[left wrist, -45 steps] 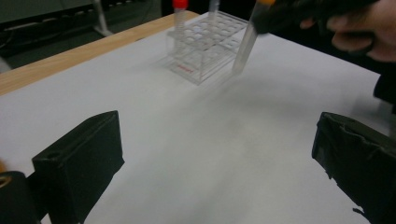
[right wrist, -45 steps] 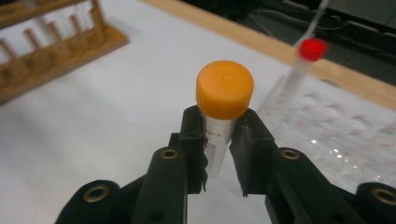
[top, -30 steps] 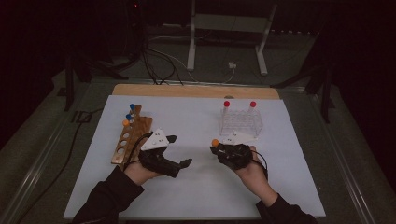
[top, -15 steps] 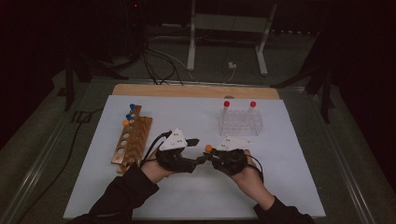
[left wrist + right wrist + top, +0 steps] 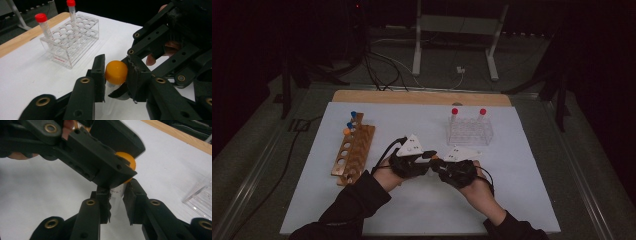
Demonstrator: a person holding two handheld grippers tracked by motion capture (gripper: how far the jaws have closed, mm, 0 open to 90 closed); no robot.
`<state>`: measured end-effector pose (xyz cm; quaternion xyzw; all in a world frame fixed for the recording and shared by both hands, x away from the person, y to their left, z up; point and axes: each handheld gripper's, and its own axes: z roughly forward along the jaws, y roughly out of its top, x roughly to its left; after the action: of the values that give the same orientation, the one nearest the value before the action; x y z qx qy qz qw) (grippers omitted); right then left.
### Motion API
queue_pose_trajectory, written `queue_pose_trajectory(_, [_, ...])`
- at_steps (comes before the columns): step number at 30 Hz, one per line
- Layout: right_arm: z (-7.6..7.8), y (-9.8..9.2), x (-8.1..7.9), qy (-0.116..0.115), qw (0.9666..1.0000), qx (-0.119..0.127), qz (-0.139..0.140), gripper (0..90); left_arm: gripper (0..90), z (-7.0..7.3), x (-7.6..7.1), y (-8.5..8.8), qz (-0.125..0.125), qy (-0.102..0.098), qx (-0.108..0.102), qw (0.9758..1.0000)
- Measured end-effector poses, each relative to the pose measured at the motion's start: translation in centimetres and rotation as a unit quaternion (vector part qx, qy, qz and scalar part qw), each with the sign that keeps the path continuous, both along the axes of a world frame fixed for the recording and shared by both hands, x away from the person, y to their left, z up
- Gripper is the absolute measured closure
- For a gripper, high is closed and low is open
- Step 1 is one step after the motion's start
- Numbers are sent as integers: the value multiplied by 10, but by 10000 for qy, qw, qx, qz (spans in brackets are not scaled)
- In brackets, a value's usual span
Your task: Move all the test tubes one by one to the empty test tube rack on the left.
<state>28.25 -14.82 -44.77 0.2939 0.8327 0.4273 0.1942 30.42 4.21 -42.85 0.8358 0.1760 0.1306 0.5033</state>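
Two tools meet over the middle of the white surface (image 5: 512, 200), tips toward each other, between the wooden rack (image 5: 353, 153) on the person's left and the clear rack (image 5: 470, 132) farther back on the right.

Held thing: a clear tube (image 5: 117, 192) with an orange cap (image 5: 116, 72). It is off the surface, shared between both tools.

Right tool (image 5: 117, 203): jaws nearly closed, clamped on the tube's clear body just below the cap. Printed lettering on the tube wall shows between the pads in the right gripper view.

Left tool (image 5: 115, 75): jaws have just been closing and now sit against either side of the orange cap, pads pressing on it in the left gripper view.

Axis: in the right gripper view the tube's long axis runs up from the jaws, cap at the far end. In the left gripper view the cap end is uppermost and the clear body drops away below it. In the high view the cap is a small orange spot at the junction of the tools; the tube's tilt can't be read there.

Clear rack: two red-capped tubes (image 5: 43, 24) upright in its back row.

Wooden rack: a few capped tubes, blue and orange, at its far end; near holes open.
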Motion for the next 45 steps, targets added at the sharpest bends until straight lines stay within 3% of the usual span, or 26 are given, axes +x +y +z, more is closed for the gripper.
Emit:
queue_pose_trajectory(6, [1,-2,2,14,10000,60,-8,731,717,2,0,-1,49,-77,10,10000])
queue_pose_trajectory(9, [2,-3,2,12,9999,122,-35,648,719,5,1,3,108,-106,-24,9999])
queue_pose_trajectory(16, [8,-14,5,-28,9988,486,-110,474,719,18,4,23,336,-244,-122,9991])
queue_pose_trajectory(21, [11,-21,7,-46,9971,733,-209,441,720,28,4,45,583,-352,-128,9976])
queue_pose_trajectory(23, [12,-22,7,-84,9968,758,-251,407,720,31,5,55,724,-381,-123,9966])
queue_pose_trajectory(30, [12,-22,8,-136,9967,710,-356,146,720,40,3,90,1160,-458,-146,9921])
queue_pose_trajectory(33, [11,-20,8,-104,9968,710,-356,74,720,45,2,104,1317,-518,-160,9898])
queue_pose_trajectory(45, [14,-19,5,-132,9968,780,-116,0,720,55,3,155,1950,-578,-276,9787])
